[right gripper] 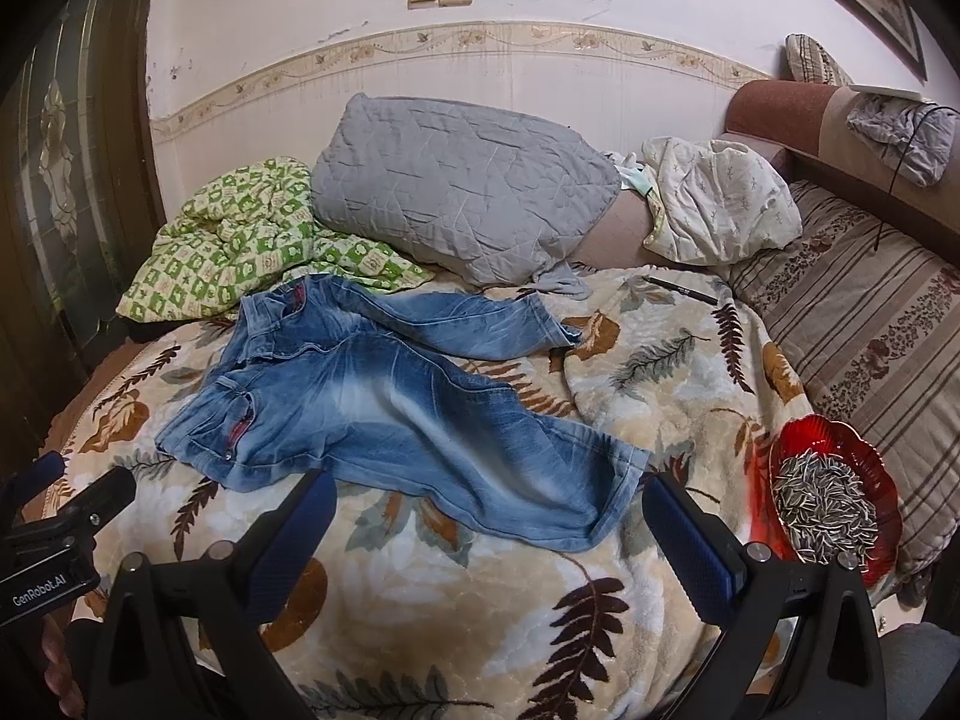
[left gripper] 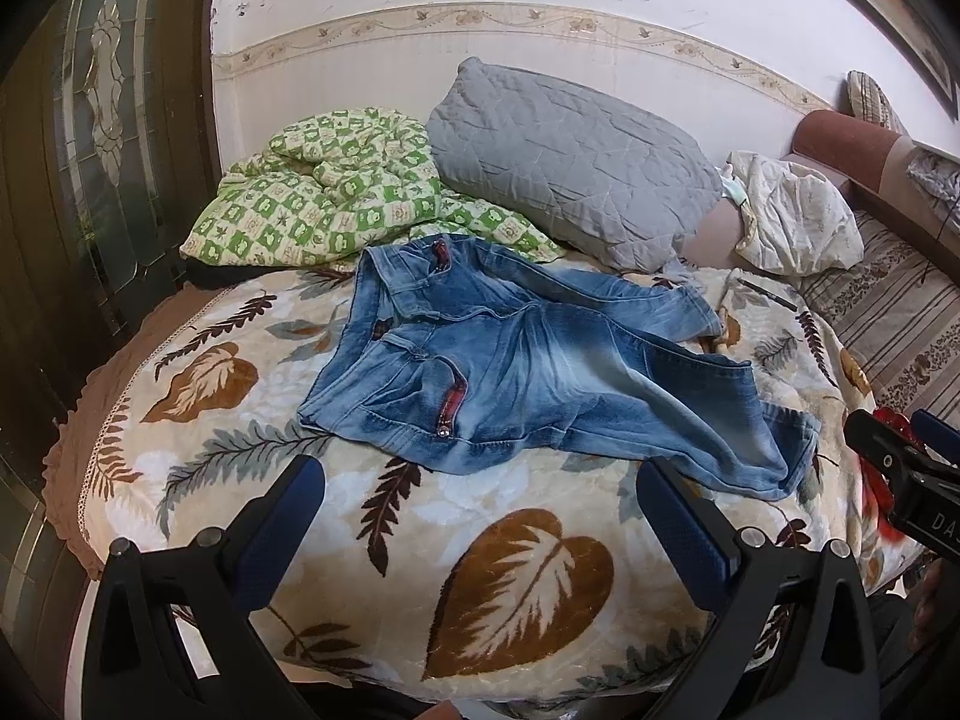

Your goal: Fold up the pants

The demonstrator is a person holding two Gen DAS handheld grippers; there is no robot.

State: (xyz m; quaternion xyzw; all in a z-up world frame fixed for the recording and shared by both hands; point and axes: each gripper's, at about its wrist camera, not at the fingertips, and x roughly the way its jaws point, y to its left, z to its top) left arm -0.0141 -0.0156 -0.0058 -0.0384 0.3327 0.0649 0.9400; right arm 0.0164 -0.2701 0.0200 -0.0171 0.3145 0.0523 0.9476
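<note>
Though spread unfolded, jeans [left gripper: 528,372] mid-blanket [left gripper: 336,546].

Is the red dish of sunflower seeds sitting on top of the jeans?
No, the red dish sits on the leaf-print blanket to the right of the jeans, with blanket showing between them.

Left tongs [left gripper: 480,516]: matte black plastic frame, two angled arms with triangular cut-outs, silver round screw heads at the pivots, dark blue textured rubber pads [left gripper: 282,534] on the inner faces. Right tongs [right gripper: 486,525]: same build, same blue ribbed pads [right gripper: 690,546]. White "GenRobot.AI" lettering on the left unit's black body, seen from the right wrist view.
</note>
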